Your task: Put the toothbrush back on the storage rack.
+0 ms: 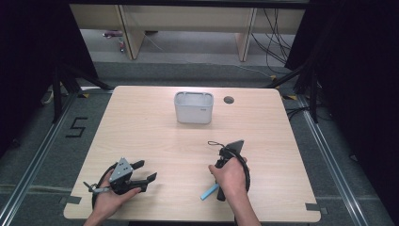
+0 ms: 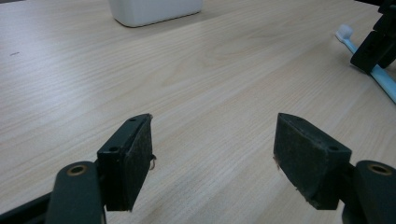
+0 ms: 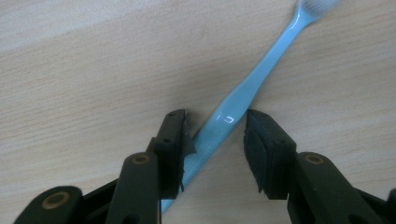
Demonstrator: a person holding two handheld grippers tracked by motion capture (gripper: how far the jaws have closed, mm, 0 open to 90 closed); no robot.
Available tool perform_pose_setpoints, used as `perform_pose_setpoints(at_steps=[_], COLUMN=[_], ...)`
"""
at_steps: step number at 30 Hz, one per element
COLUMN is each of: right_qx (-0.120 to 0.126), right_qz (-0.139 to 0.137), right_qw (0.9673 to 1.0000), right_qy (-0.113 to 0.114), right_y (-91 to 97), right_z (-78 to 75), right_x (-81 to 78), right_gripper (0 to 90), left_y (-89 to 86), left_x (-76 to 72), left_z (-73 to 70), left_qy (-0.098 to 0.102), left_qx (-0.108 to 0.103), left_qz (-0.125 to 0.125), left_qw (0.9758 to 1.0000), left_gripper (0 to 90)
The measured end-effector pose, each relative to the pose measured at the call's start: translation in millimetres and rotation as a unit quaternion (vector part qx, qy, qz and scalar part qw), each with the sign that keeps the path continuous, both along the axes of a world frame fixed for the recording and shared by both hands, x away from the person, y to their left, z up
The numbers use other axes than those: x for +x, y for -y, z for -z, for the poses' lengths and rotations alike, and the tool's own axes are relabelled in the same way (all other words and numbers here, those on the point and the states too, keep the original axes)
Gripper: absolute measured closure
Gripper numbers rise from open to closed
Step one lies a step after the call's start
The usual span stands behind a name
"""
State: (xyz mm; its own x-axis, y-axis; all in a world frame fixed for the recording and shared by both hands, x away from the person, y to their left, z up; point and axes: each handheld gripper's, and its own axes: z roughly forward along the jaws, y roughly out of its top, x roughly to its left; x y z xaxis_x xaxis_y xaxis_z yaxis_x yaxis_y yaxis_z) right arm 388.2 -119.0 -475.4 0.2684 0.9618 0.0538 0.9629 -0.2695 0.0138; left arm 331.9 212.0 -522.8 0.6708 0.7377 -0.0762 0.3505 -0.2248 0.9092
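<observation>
A light blue toothbrush [image 3: 252,84] lies flat on the wooden table [image 1: 141,127], its white bristle head pointing away from my right gripper [image 3: 215,126]. That gripper stands over the handle with a jaw on each side; the left pad touches the handle and a gap remains at the right pad. In the high view the toothbrush [image 1: 208,192] sticks out to the left under the right hand, near the front edge. My left gripper [image 1: 147,170] rests at the front left, open [image 2: 212,140] with nothing between its pads. The left gripper view shows the toothbrush [image 2: 376,72] and the right gripper's black jaws [image 2: 376,46] far right.
A white rectangular bin [image 1: 194,107] stands at the middle back of the table, also visible as the bin [image 2: 154,11] ahead of the left gripper. A round cable hole [image 1: 229,100] sits to its right. Dark curtains flank the table.
</observation>
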Motion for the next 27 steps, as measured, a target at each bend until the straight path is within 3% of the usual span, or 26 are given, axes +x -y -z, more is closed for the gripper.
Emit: perform_pose_setpoints(at_steps=[2,14,15,16,17,18,20,25,26,27], right_qx=[0.006,-0.004,-0.008,-0.008,-0.004,-0.002,-0.008,-0.004,-0.004,0.001], right_qz=[0.022,0.007,-0.011,-0.011,0.006,0.001,-0.041,-0.074,-0.074,-0.041], right_qw=[0.9997,0.9999,0.9997,0.9997,0.9992,0.9993,0.9988,0.9968,0.9968,0.9983], right_qy=[-0.006,-0.015,-0.022,-0.022,-0.039,-0.037,-0.027,-0.03,-0.03,-0.042], right_y=[-3.5,-2.2,1.5,1.5,-0.9,-0.8,5.0,8.6,8.6,2.2], right_z=[-0.4,-0.5,-0.8,-0.8,-2.4,-3.2,-1.9,-2.2,-2.2,-4.3], right_x=[0.4,0.0,1.1,1.1,2.9,2.9,1.7,2.0,2.0,3.8], right_gripper=[59.6,68.7,71.2,71.2,73.7,73.7,76.6,78.5,78.5,78.7], left_y=[0.0,-0.8,-0.7,-0.3,-0.7,-0.7,-0.7,-0.3,-0.3,-0.1], left_x=[0.0,-1.1,-1.2,-0.7,-1.3,-1.3,-1.2,-1.3,-1.3,-0.8], left_z=[0.0,-0.6,-0.6,0.1,-0.6,-0.6,-0.6,-0.5,-0.5,0.0], left_qy=[0.0,-0.003,-0.003,0.0,0.0,0.0,0.0,0.0,0.0,0.002], left_qx=[0.0,0.003,0.003,-0.002,0.006,0.006,0.006,0.007,0.007,0.003], left_qz=[0.0,-0.004,-0.004,-0.002,-0.003,-0.003,-0.003,-0.003,-0.003,-0.001], left_qw=[1.0,1.0,1.0,1.0,1.0,1.0,1.0,1.0,1.0,1.0], left_gripper=[27.7,27.7,27.7,27.7,27.7,27.7,27.7,27.8,27.8,27.8])
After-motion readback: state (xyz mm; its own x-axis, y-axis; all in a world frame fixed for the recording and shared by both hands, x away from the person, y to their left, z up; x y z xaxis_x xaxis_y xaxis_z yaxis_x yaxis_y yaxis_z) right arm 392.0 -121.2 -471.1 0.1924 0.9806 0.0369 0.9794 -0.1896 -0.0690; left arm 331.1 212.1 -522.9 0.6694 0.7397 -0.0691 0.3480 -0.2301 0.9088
